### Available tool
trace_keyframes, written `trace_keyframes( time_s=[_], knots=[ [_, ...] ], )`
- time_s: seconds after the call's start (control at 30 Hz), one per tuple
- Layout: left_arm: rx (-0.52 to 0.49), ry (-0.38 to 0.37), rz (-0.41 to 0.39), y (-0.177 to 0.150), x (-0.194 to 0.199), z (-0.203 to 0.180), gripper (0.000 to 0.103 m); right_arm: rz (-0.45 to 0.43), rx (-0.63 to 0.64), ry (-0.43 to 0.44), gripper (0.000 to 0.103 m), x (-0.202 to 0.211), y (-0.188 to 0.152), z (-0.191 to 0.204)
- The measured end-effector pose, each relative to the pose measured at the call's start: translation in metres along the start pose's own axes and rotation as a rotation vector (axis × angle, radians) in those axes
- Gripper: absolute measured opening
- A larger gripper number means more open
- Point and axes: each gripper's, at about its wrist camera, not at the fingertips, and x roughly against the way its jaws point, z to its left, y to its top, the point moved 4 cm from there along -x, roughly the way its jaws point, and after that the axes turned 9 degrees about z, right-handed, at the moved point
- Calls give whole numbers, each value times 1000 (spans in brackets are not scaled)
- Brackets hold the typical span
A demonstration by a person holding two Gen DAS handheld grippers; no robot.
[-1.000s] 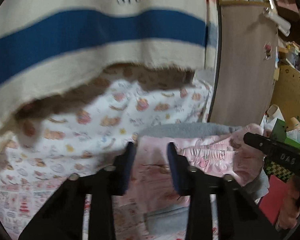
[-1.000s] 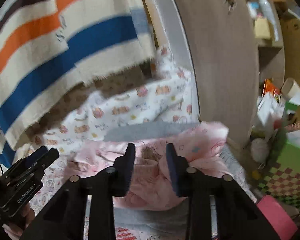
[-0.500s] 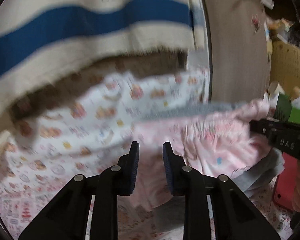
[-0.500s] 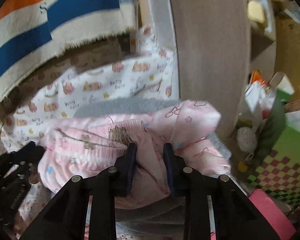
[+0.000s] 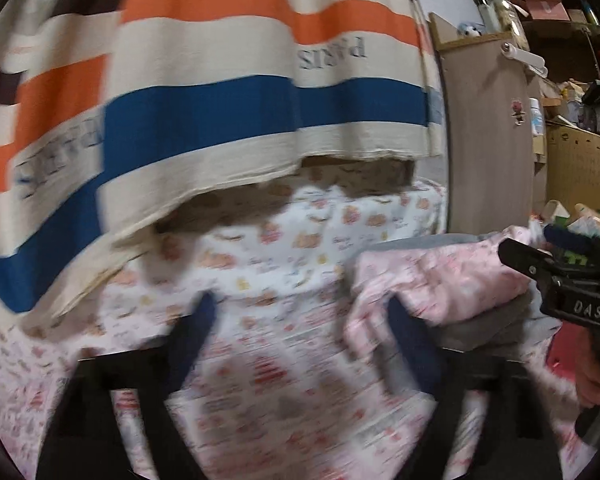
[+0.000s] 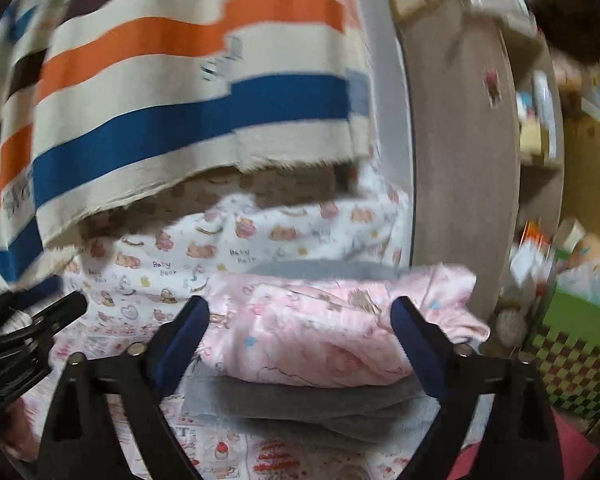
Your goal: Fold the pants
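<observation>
From the left wrist camera, the left gripper (image 5: 300, 336) stood with its jaws wide apart, having just been opening, and nothing was clamped between them; the printed sheet (image 5: 284, 264) of the bed showed through the gap. The view was badly smeared, so fine detail was lost. The pink pants (image 5: 432, 284) lay bunched to the right, their near edge just beside the right-hand finger (whether cloth and pad touched I could not tell). Under them sat a folded grey garment (image 5: 480, 328). At the right edge the right gripper (image 5: 540, 264) reached in over the pants, a hand (image 5: 592, 380) wrapped on its handle. A striped blanket (image 5: 228, 112) in cream, orange, blue and brown hung behind the bed, and a wooden cabinet (image 5: 488, 140) stood to its right.

From the right wrist camera, the right gripper (image 6: 300, 320) had likewise just been opening, and its jaws were spread wide. The pink pants (image 6: 320, 332) lay folded in a thick bundle in the space between the fingers, resting on the grey garment (image 6: 300, 400) rather than pinched; the pads stood at either end of the bundle without visibly pressing it. The left gripper (image 6: 24, 340) showed at the lower left over the printed sheet (image 6: 260, 236), well clear of the pants. The striped blanket (image 6: 180, 100) and the cabinet (image 6: 460, 160) filled the background.
</observation>
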Motion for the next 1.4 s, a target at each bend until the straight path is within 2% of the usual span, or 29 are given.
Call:
trace_keyframes(
  time_s=[0.13, 0.23, 0.37, 0.53, 0.8, 0.93, 1.2, 1.3, 1.4],
  knots=[
    [38, -12, 0, -15, 8, 24, 103, -17, 58, -1, 102, 0, -9, 27],
    [67, -16, 40, -25, 0, 37, 103, -23, 4, 28, 102, -3, -15, 32],
    [67, 3, 31, -35, -5, 44, 103, -11, -50, 66, 102, -9, -26, 34],
    [64, -4, 39, -40, -8, 45, 103, 22, 22, 11, 102, -21, -33, 41],
    [89, 17, 21, -41, -3, 49, 103, 28, -38, -12, 102, -23, -35, 27],
    [92, 19, 20, -41, -3, 50, 103, 5, -14, -30, 102, -17, -35, 31],
    [100, 30, 25, -42, -4, 51, 103, 14, -7, -28, 102, -18, -35, 33],
    [111, 54, 42, -43, -6, 53, 103, 16, -3, -16, 102, -18, -36, 33],
    [106, 44, 34, -42, -5, 53, 103, 17, -2, -17, 102, -18, -36, 33]
  ],
)
